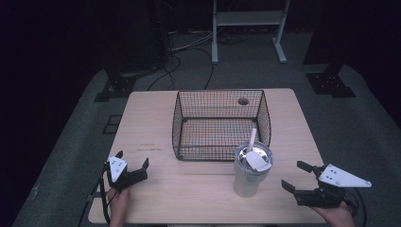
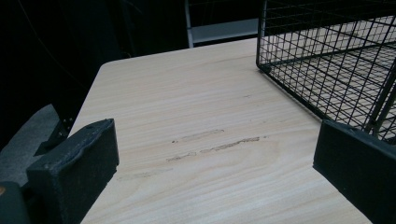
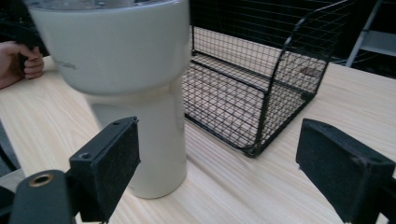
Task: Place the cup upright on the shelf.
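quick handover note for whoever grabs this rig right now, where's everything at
Left gripper: open, holding nothing, resting low at the near left of the table.
Right gripper: open, holding nothing, just right of the tumbler, fingers aimed toward it but apart from it.
Tumbler: upright on the table, lid and straw on, standing just in front of the wire basket, outside it.
Wire basket: mid-table, nothing inside.
Done: nothing grasped yet.
Left: probably close the right gripper on the tumbler and lift it, likely into the basket.
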